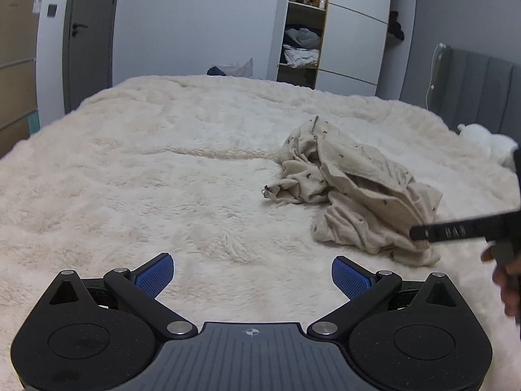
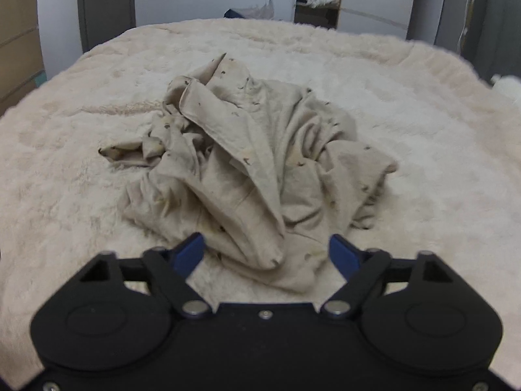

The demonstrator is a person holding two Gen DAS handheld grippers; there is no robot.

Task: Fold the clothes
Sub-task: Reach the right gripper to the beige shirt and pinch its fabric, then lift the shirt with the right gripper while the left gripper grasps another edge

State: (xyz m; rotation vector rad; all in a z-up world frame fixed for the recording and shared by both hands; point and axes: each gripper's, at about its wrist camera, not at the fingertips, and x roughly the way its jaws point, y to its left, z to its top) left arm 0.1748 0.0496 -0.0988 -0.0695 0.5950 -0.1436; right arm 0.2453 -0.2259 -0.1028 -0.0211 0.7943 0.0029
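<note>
**Fingers spread over a crumpled garment, nothing yet held**

The blue pads [image 2: 187,254] of the right gripper [image 2: 265,252] are seen spread apart, with the near edge of the garment [image 2: 247,169] lying between them; no pressing of the pads on the cloth can be made out, so the cloth is judged as not yet pinched. The left gripper [image 1: 252,275] is held wide apart over bare blanket [image 1: 162,179], with nothing between its pads, and the garment lies well apart from it, ahead and to its right.

The garment is found as a rumpled beige heap with small dark marks, resting near the middle of the fluffy cream blanket that covers the bed.

Several risks can be judged from here. If the pads are brought together on this bunched hem, more than one layer may be caught, and the heap would then be lifted as a lump rather than spread. The long pile of the blanket may also be pinched along with the cloth. A thin strap end [image 1: 268,192] sticking out at the side could snag or trail.

Counted: one garment, one blanket, two grippers, and a hand [image 1: 508,280] seen at the frame edge.
</note>
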